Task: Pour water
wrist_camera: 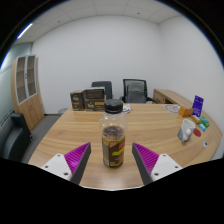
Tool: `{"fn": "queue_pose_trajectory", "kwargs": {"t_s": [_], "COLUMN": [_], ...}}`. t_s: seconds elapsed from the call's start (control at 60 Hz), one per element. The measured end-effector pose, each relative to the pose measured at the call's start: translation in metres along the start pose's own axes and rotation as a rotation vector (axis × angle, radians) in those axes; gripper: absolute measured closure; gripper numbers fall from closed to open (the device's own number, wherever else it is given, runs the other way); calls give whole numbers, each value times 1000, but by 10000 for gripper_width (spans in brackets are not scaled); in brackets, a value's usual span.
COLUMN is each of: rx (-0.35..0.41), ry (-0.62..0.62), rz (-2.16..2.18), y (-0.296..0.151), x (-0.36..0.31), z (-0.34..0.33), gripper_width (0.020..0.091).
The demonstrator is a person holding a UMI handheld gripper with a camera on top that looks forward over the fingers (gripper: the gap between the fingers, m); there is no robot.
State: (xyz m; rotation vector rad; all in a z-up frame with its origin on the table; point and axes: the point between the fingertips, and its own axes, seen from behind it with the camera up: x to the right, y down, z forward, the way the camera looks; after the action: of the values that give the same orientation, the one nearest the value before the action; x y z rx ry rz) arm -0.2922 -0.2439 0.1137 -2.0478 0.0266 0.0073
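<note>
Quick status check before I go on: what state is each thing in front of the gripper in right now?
gripper: open, fingers either side of the bottle, gaps showing.
bottle: upright on the table, black cap on, standing between the fingers, not gripped.
boxes: upright at the table's far side.
office chairs: empty, behind the table.
table: wooden, carrying the bottle.

Claw-mounted, facing forward over table (150,125)

gripper (112,160) | level, pointing forward | 2 fingers spread apart | pads facing inward
</note>
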Motion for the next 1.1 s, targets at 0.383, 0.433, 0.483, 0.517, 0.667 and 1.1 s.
{"fn": "queue_pose_trajectory", "kwargs": {"t_s": [0.383, 0.433, 0.483, 0.517, 0.667, 1.1], "rx": [142, 138, 128, 126, 132, 229], "ry": [17, 18, 15, 11, -28, -534], "rz": [-33, -32, -44, -55, -2, 1182], "y": [-16, -16, -16, -17, -43, -204], "x": [3, 5, 5, 4, 7, 132], "z": [80, 79, 79, 78, 67, 35], "gripper_width": [644, 687, 726, 725, 756, 762]}}
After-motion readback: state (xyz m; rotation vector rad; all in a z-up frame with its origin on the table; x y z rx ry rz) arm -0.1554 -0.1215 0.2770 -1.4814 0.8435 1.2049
